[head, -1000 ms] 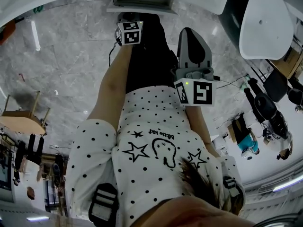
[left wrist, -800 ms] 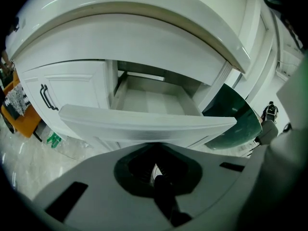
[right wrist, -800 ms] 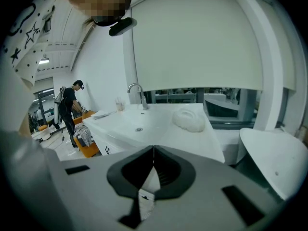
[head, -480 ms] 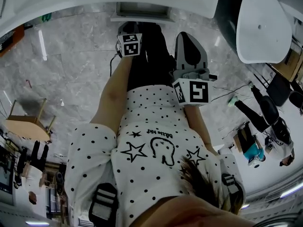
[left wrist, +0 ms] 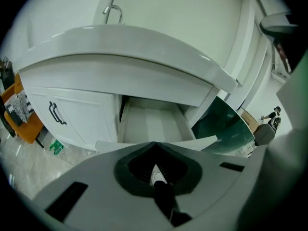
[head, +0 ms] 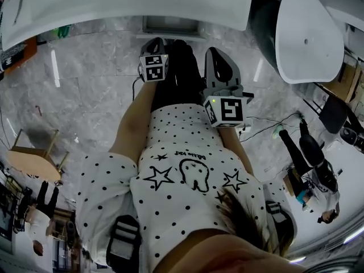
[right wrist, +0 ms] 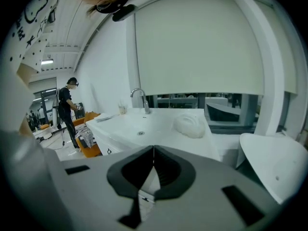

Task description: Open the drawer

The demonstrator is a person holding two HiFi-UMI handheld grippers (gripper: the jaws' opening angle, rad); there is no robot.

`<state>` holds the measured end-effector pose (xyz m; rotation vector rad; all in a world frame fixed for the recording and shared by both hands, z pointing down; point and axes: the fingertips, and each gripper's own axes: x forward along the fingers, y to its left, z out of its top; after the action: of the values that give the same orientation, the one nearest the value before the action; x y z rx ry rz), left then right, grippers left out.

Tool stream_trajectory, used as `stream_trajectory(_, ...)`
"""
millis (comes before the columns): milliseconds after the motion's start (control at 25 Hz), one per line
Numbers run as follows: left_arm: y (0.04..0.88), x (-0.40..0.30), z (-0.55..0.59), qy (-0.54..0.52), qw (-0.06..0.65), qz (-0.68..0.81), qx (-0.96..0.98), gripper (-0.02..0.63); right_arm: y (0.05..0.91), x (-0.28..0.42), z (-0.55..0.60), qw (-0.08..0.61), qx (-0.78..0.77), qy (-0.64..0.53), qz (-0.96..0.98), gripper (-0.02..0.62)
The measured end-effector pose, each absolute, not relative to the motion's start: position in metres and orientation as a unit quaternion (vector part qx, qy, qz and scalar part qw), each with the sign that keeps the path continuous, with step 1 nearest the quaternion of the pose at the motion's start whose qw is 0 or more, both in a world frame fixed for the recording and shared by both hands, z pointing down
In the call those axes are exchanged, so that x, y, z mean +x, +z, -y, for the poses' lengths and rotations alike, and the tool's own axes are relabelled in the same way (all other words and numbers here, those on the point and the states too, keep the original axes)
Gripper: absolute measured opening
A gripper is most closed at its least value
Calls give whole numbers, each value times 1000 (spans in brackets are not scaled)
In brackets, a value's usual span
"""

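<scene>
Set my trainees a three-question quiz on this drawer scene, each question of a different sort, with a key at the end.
1. True or false: the drawer under the white counter stands pulled out.
2. Choose one. The jaws of the left gripper are: A) clamped on a cloth; B) together with nothing between them; C) spread wide apart.
3. Fill in the missing word: the handle on the cabinet door, left of the drawer in the left gripper view, is ____ in colour.

Key: 1 true; 2 B; 3 black.
</scene>
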<state>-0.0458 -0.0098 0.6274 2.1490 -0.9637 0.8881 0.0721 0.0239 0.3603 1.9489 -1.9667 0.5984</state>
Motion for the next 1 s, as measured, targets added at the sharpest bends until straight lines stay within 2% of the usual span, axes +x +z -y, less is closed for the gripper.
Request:
stream_trajectory(520, 549, -46, 53, 274, 267, 383, 841, 3, 344, 67, -27, 157, 673, 197, 696, 14)
stream_trajectory(1000, 518, -54, 62, 243, 251, 392, 851, 3, 334, 63, -23, 150, 675, 183, 699, 14)
